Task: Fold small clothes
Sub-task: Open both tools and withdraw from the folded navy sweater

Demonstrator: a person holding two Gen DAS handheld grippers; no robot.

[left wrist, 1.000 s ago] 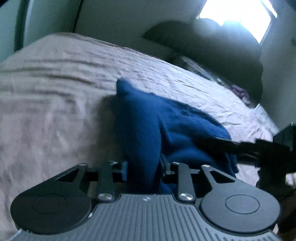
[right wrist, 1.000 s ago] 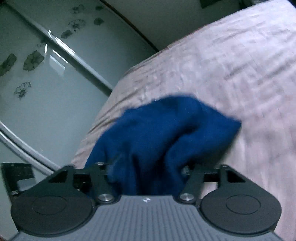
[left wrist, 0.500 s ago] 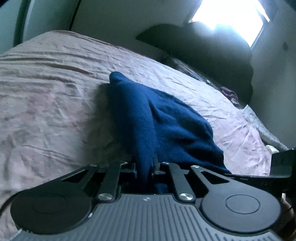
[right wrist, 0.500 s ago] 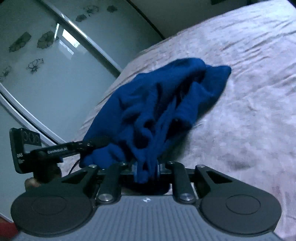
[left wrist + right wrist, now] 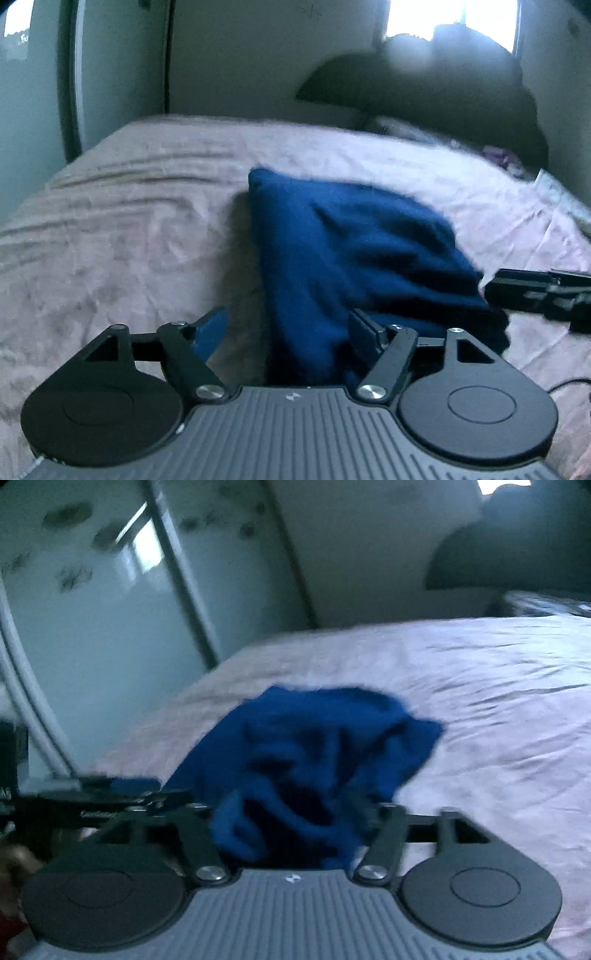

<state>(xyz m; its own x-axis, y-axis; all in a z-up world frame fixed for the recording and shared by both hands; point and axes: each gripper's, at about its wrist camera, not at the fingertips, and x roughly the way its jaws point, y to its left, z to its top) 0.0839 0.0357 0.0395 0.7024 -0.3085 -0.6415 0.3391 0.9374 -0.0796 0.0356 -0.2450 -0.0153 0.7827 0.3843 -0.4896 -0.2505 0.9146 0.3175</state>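
A dark blue knitted garment [image 5: 351,251] lies bunched on the pink bedsheet [image 5: 110,240]. My left gripper [image 5: 286,319] straddles its near edge. Its jaws are opening wide, and the left finger [image 5: 210,325] stands clear of the cloth. In the right wrist view the same blue garment [image 5: 314,738] is crumpled into folds. My right gripper [image 5: 280,805] is around its near end with jaws opening, and the pads do not press on the cloth. Each gripper shows in the other's view: the right gripper [image 5: 535,295] at the garment's right edge, the left gripper [image 5: 92,805] at its left.
The bedsheet [image 5: 480,701] stretches wide to the right and beyond the garment. A glass sliding door with flower prints [image 5: 92,627] stands past the bed's left edge. A dark headboard [image 5: 424,85] and some small items [image 5: 498,155] are at the far end.
Half a second ago both grippers were shut on the garment's near edge. Both have now spread their jaws and let the cloth go, and both views have swung across the bed.
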